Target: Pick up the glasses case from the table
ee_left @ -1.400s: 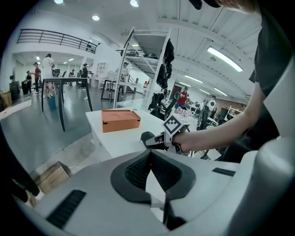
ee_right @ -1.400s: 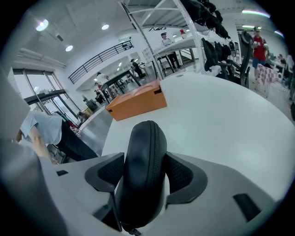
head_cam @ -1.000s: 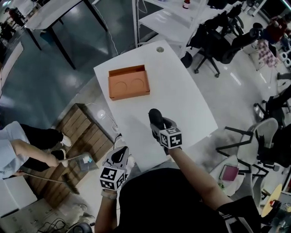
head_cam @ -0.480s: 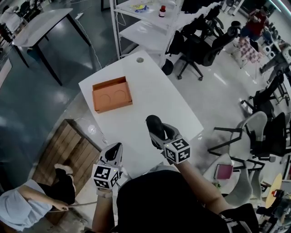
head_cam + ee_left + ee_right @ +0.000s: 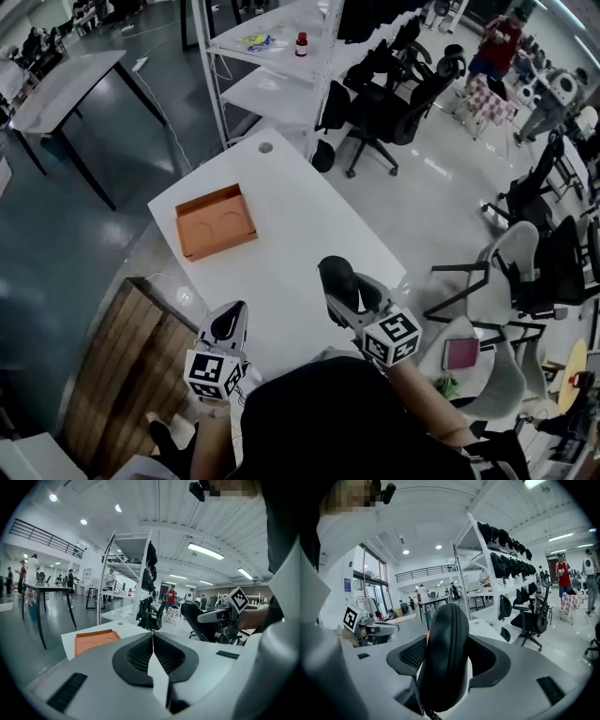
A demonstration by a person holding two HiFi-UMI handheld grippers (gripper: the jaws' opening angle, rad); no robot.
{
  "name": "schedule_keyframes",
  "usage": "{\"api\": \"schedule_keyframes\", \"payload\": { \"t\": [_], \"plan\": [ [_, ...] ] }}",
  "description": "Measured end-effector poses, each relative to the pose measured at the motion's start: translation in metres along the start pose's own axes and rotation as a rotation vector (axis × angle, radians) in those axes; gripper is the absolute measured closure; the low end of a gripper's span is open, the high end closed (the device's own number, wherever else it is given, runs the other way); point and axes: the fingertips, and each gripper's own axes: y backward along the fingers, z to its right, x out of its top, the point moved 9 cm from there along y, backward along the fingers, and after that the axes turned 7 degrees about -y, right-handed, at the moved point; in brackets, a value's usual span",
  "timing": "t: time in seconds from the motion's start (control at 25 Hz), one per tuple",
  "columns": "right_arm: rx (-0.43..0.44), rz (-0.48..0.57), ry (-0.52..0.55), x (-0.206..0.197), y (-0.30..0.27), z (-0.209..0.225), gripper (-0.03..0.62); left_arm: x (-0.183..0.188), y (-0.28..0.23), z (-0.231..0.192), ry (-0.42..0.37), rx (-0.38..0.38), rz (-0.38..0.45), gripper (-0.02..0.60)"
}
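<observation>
A black zipped glasses case (image 5: 337, 281) (image 5: 443, 663) is clamped between the jaws of my right gripper (image 5: 349, 292) (image 5: 446, 660), lifted clear above the white table (image 5: 300, 225). The case stands on edge, its zipper seam facing the right gripper view. My left gripper (image 5: 228, 324) (image 5: 152, 654) hovers over the table's near left edge, jaws shut with nothing between them. In the left gripper view the right gripper with the case (image 5: 199, 623) shows at the right.
An orange open box (image 5: 216, 221) (image 5: 93, 640) with two round recesses lies on the table's far left. White shelving (image 5: 281, 56) and black office chairs (image 5: 375, 112) stand beyond the table. A wooden pallet (image 5: 136, 366) lies on the floor at left.
Both grippers have risen; the right one carried the case higher off the table and towards the right. The view swung, and the person at lower left slid nearly out of frame.
</observation>
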Motion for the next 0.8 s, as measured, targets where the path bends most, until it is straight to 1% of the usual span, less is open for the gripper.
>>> {"api": "schedule_keyframes", "payload": {
  "t": [0.24, 0.36, 0.64, 0.8],
  "plan": [
    [-0.023, 0.042, 0.014, 0.003, 0.021, -0.002, 0.295, 0.010, 0.001, 0.000, 0.002, -0.009, 0.044, 0.561],
    [-0.024, 0.057, 0.020, 0.003, 0.025, -0.005, 0.295, 0.011, 0.000, 0.001, -0.009, -0.016, 0.043, 0.561],
    [-0.002, 0.070, 0.051, 0.002, 0.028, -0.021, 0.295, 0.012, 0.001, 0.002, -0.021, -0.022, 0.046, 0.561],
    [0.016, 0.075, 0.040, 0.000, 0.028, -0.024, 0.295, 0.013, 0.002, 0.002, -0.023, -0.022, 0.046, 0.561]
  ]
}}
